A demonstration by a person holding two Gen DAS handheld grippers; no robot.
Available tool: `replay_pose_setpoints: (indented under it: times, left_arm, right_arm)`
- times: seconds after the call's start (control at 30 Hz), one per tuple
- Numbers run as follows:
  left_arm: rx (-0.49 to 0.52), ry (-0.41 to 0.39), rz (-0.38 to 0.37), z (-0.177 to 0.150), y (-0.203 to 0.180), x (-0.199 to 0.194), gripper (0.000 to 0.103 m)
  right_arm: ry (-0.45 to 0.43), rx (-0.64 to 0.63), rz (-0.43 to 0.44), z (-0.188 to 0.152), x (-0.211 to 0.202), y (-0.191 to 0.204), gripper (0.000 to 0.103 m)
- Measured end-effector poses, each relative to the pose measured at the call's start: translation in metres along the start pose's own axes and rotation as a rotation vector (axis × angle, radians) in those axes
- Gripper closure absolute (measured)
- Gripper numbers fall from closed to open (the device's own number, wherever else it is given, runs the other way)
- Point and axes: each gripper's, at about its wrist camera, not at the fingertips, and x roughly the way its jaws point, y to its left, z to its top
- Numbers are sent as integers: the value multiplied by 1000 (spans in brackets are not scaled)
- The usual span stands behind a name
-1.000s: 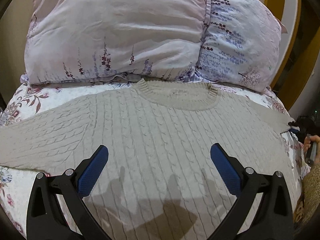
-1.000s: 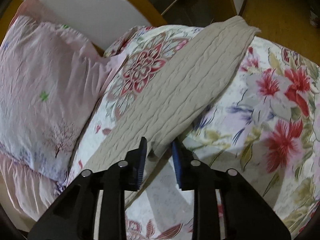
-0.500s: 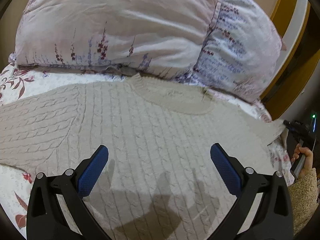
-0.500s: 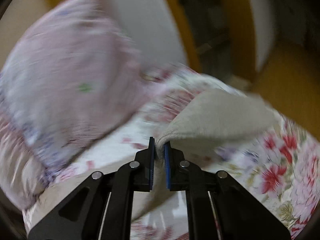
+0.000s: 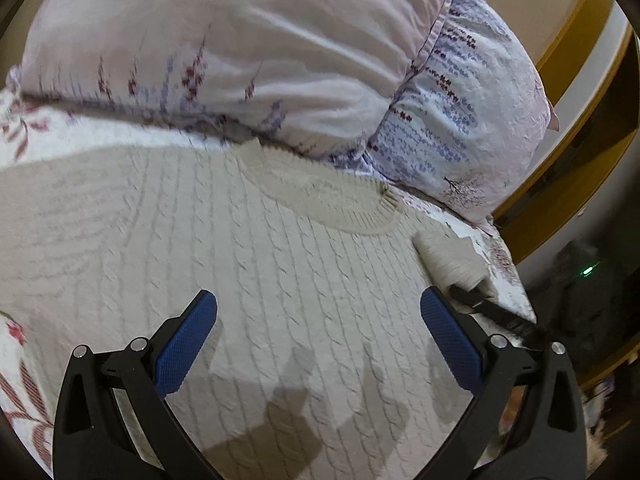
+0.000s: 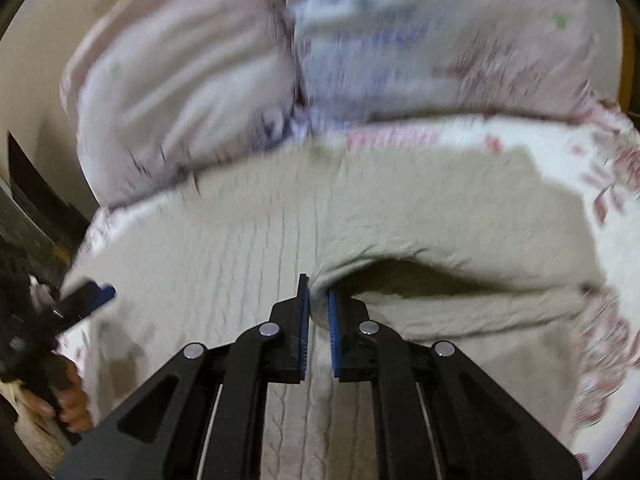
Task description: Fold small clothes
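Observation:
A beige cable-knit sweater [image 5: 256, 264] lies flat on the bed, collar toward the pillows. My left gripper [image 5: 318, 336] is open and empty, hovering over the sweater's body. My right gripper [image 6: 319, 300] is shut on the sweater's right sleeve [image 6: 440, 240] and holds it lifted and folded over the body. That sleeve and the right gripper's tip also show at the right of the left wrist view [image 5: 452, 260]. The left gripper shows at the left edge of the right wrist view [image 6: 86, 300].
Two pale floral pillows [image 5: 240, 48] lie just behind the collar. A floral bedsheet [image 6: 560, 160] lies under the sweater. A yellow wooden bed frame [image 5: 568, 128] and the bed's right edge are at the right.
My right gripper closed on the sleeve end, lifted it and swung it left over the sweater's body. My left gripper moved slightly forward and right and stayed open.

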Motion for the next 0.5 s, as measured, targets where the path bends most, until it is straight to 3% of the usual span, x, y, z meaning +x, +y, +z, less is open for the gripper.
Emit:
replay_pose_setpoints:
  times: [0.1,0.17,0.33,0.43,0.5]
  left_arm:
    - [-34,26,-36,1,4,3,1]
    - [-52,33,-59,2,6,4,2]
    - [-109,53,-105,5,12,9,8]
    - [-144,71,-123,5,18,13,13]
    - [-171,81,-134,4,24,15,17]
  right_arm:
    - [-12,133,103,-3,-12,-18,73]
    - [-61,230,127,0,-25,-35,54]
    - [-116,421,92,13,-35,-76,54]
    - [-143,515,22,17,-37,-95,64]
    - [-163,506,-57,23,-39,-95,73]
